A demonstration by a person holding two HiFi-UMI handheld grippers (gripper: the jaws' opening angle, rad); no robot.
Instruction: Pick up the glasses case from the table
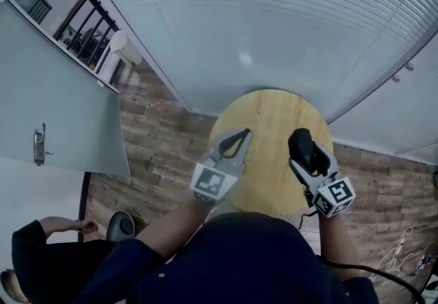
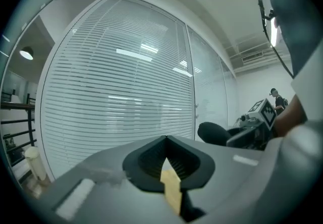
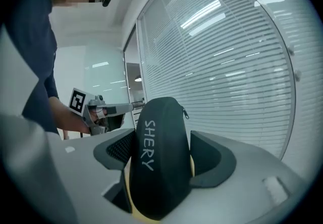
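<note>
The glasses case (image 3: 159,157) is black and zipped, with white lettering on its side. My right gripper (image 3: 164,153) is shut on it, one pad on each long side. In the head view the glasses case (image 1: 299,142) sits in my right gripper (image 1: 304,159) over the right part of the round wooden table (image 1: 270,124). My left gripper (image 1: 243,135) hangs over the table's left part, shut with nothing in it. In the left gripper view my left gripper (image 2: 166,140) has its tips touching, and the glasses case (image 2: 214,132) shows at the right.
A glass wall with white blinds (image 1: 274,15) curves behind the table. Wood-plank floor (image 1: 157,152) surrounds the table. A door with a handle (image 1: 40,144) stands at the left. A person (image 1: 41,248) sits at the lower left. Cables (image 1: 404,255) lie at the lower right.
</note>
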